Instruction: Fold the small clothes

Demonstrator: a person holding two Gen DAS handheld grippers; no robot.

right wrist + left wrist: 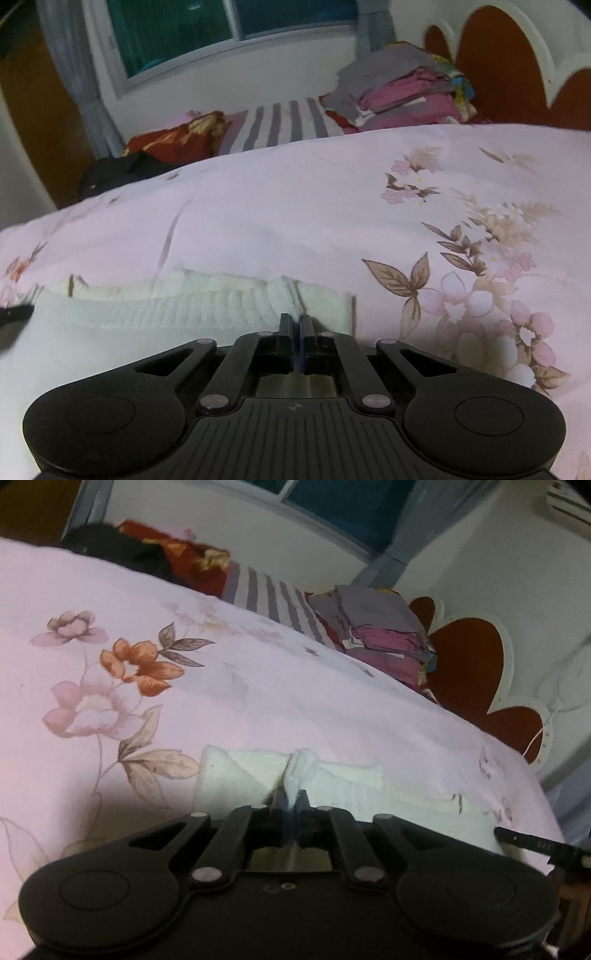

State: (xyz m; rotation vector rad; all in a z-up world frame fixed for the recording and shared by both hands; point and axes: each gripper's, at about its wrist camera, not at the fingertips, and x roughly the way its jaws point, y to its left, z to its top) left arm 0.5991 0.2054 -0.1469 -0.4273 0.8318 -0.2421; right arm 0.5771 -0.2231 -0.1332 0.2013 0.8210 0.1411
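Lay flat on the flowered bedspread (295,221): a white garment (207,302), soft, light, probably limp once lifted. Left gripper (291,801) and right gripper (296,321) both clenched on its bunched near edge, well apart.

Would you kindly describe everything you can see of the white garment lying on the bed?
The white garment is small, cream-white and soft, with a ribbed or gathered texture. It lies spread across the pink floral bedsheet, wrinkled along its far edge. The left gripper pinches one end, lifting a small peak of cloth, and the right gripper has its jaws shut on a bunched fold near the other end. Its exact type cannot be told.
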